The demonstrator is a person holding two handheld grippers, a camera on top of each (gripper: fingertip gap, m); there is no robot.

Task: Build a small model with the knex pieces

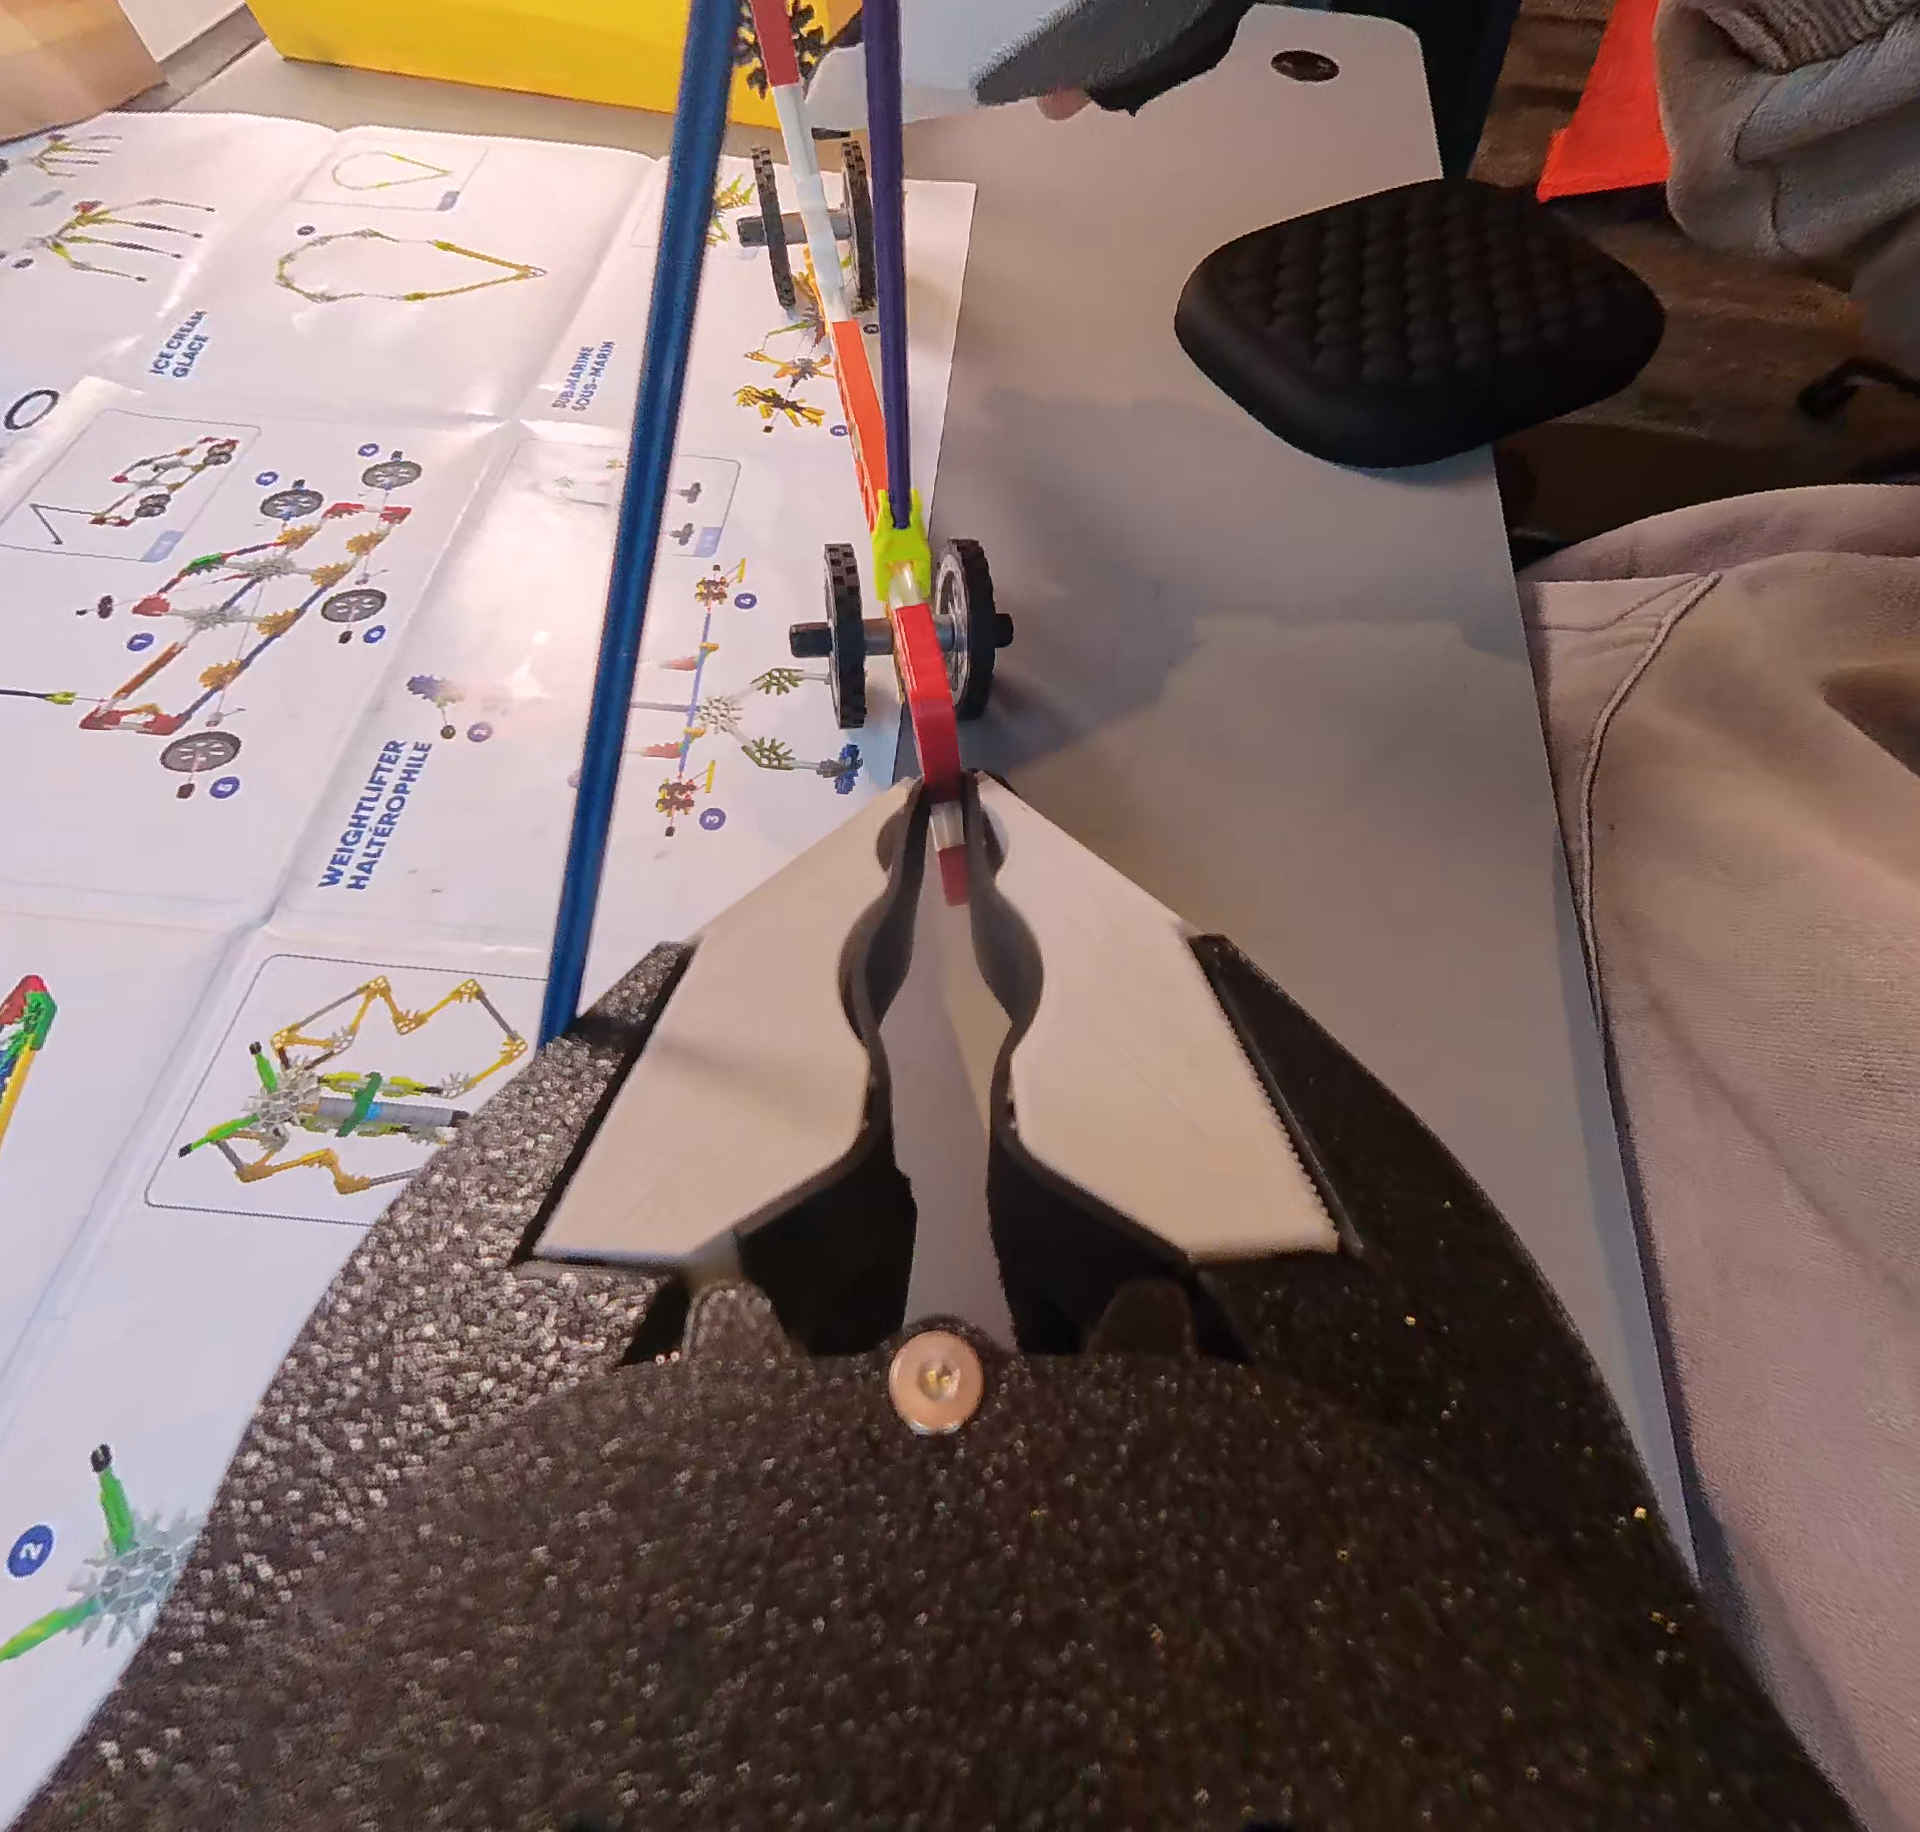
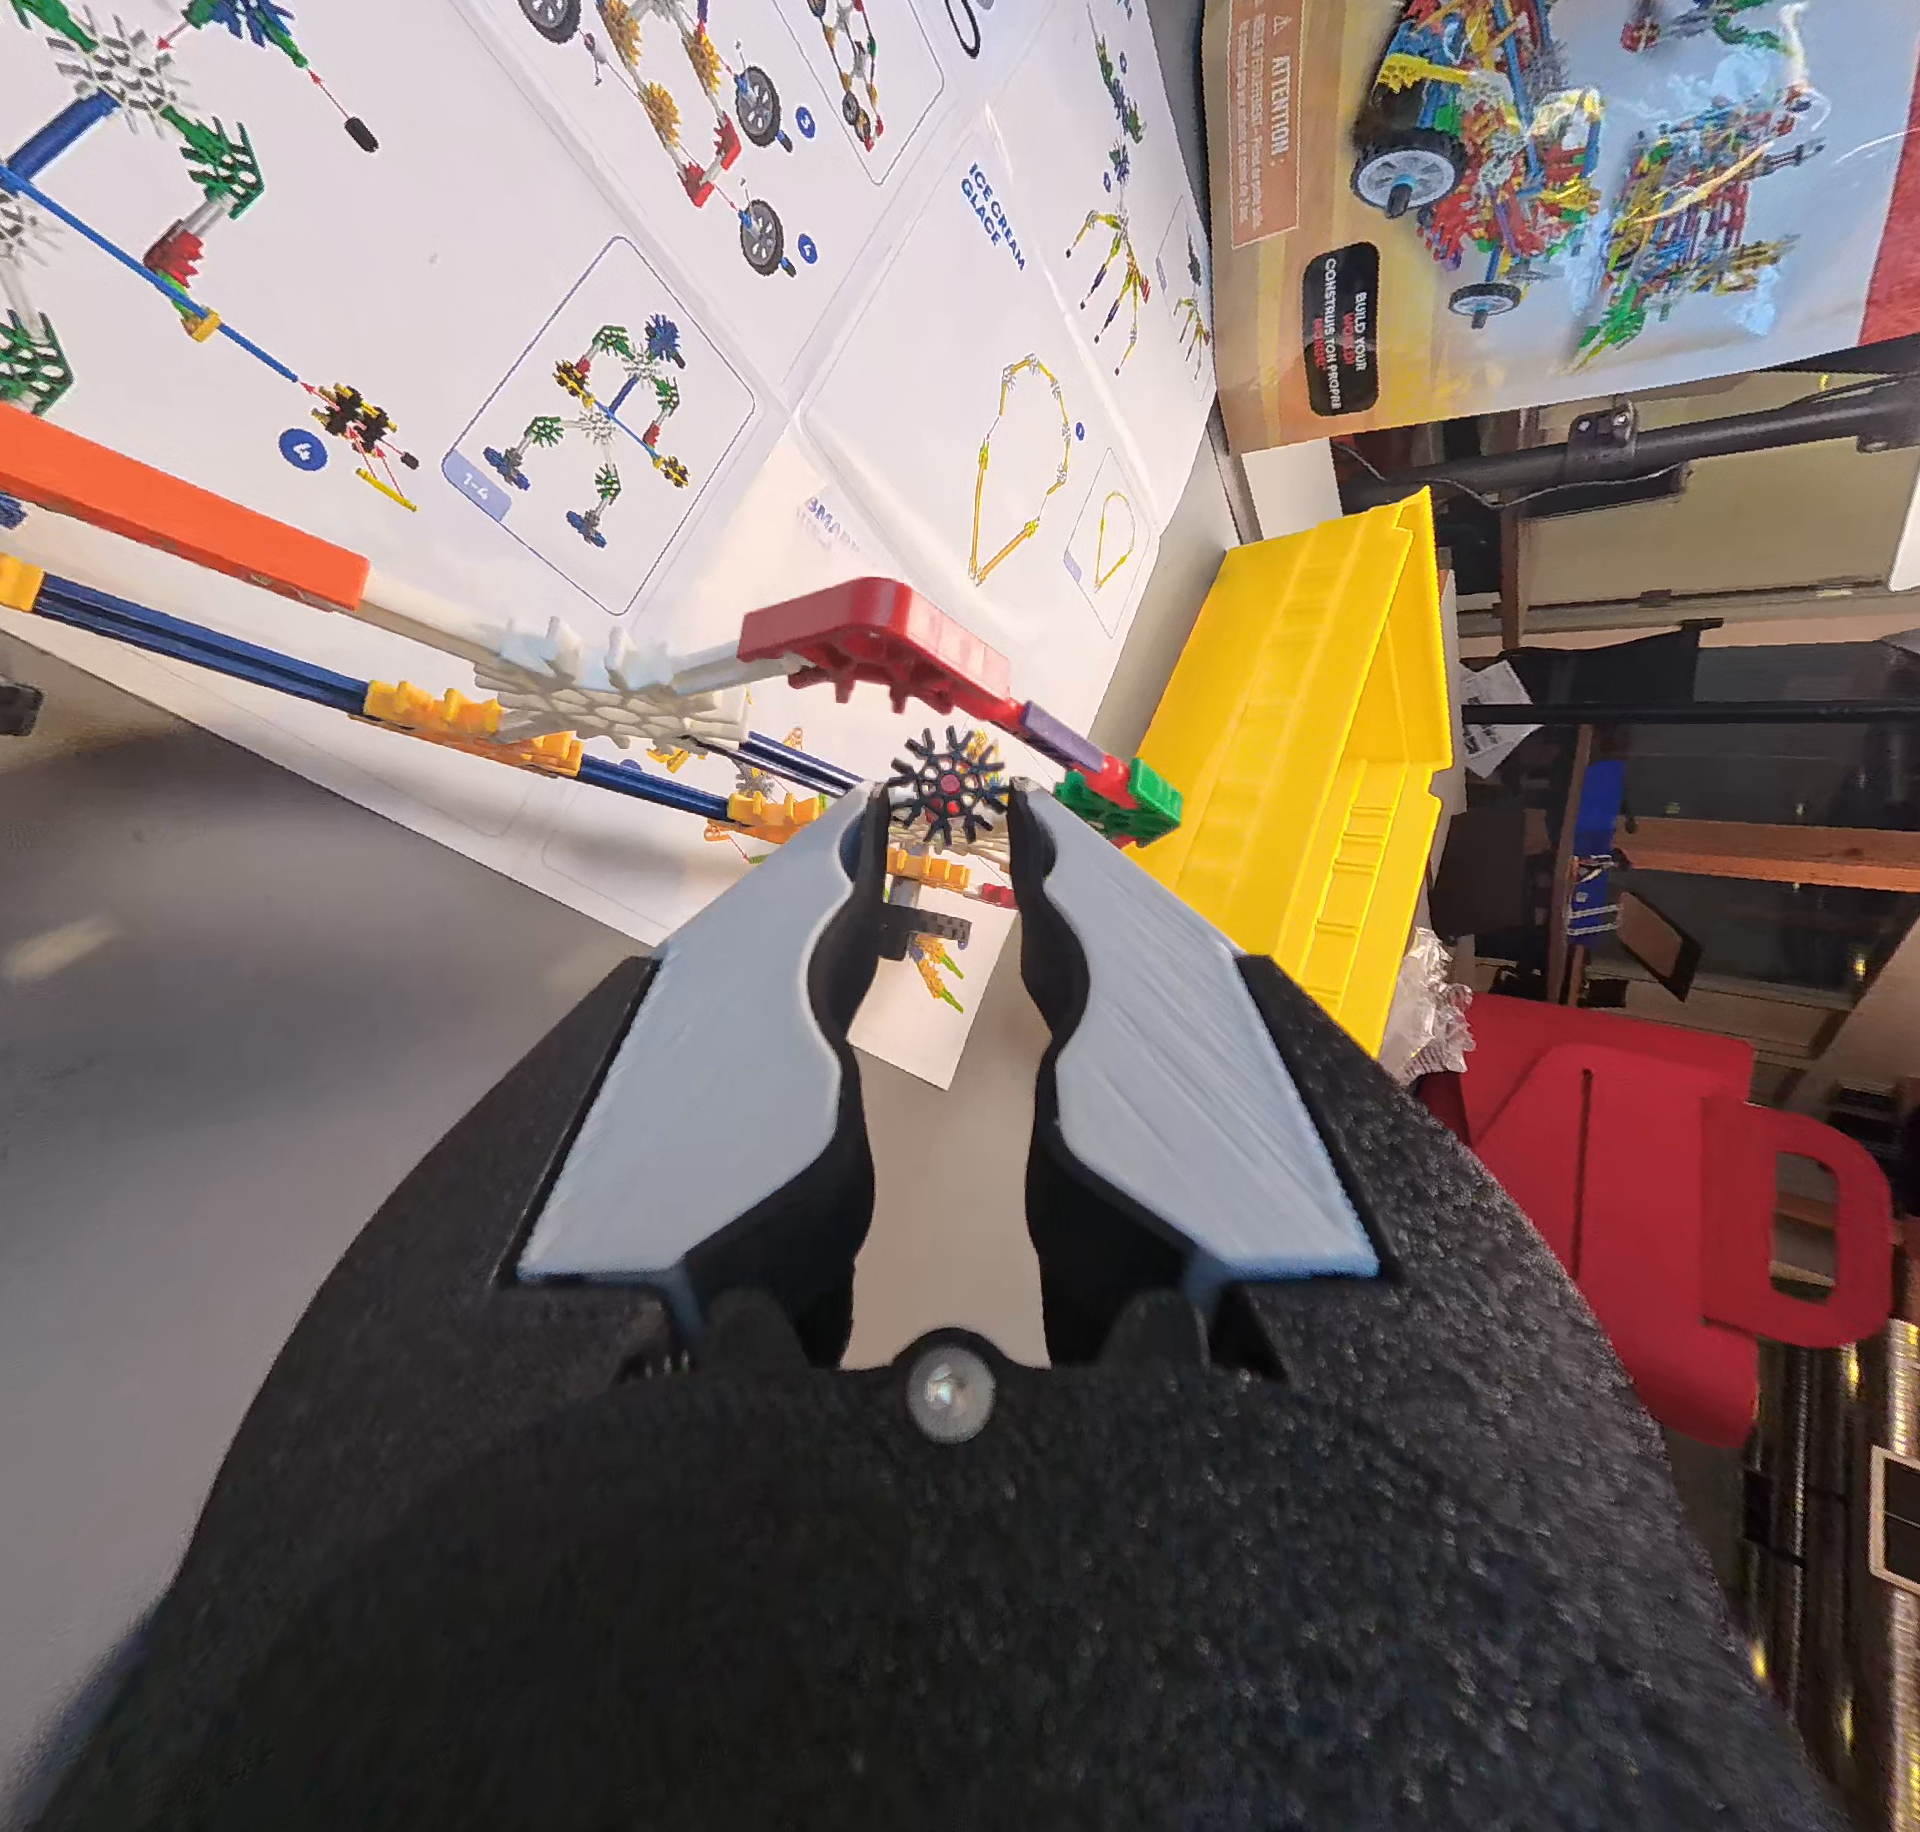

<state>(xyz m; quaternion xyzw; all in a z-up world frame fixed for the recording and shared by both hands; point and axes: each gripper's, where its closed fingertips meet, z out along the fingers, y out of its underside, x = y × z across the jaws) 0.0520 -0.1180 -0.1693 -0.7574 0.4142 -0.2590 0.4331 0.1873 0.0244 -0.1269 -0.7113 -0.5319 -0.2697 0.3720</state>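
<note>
1. The grey table (image 1: 1195, 535) is the biggest thing. Its right edge runs close by the left gripper. Past that edge are a person's lap and a black bumpy chair pad (image 1: 1423, 328). The bare grey strip beside the paper gives some room to move.
2. A big paper building guide (image 1: 312, 847) covers most of the table on the left side.
3. A yellow bin (image 2: 1309, 743) stands at the far end of the guide, and a cardboard toy box (image 2: 1558, 172) lies beside it. They close off that end.
4. The toy car frame (image 1: 862, 411) is partly built. Long rods and clips are joined. Two pairs of black wheels are on their axles. The near wheels (image 1: 961, 629) sit at the paper's edge, and the far wheels (image 1: 857, 213) sit on the paper. A long blue rod (image 1: 634, 535) and a purple rod (image 1: 883, 224) slope upward, so one end of the frame looks lifted.
5. The left gripper (image 1: 945, 826) is almost fully closed. It pinches the red end piece (image 1: 930, 681) at the near end of the frame, low over the table.
6. The right gripper (image 2: 948, 795) is open only a little. Its tips squeeze a black snowflake piece (image 2: 948, 783) at the frame's other end, near the yellow bin.
7. By the snowflake are a red corner piece (image 2: 883, 639) and a green clip (image 2: 1127, 795). I think this end is not finished.
</note>
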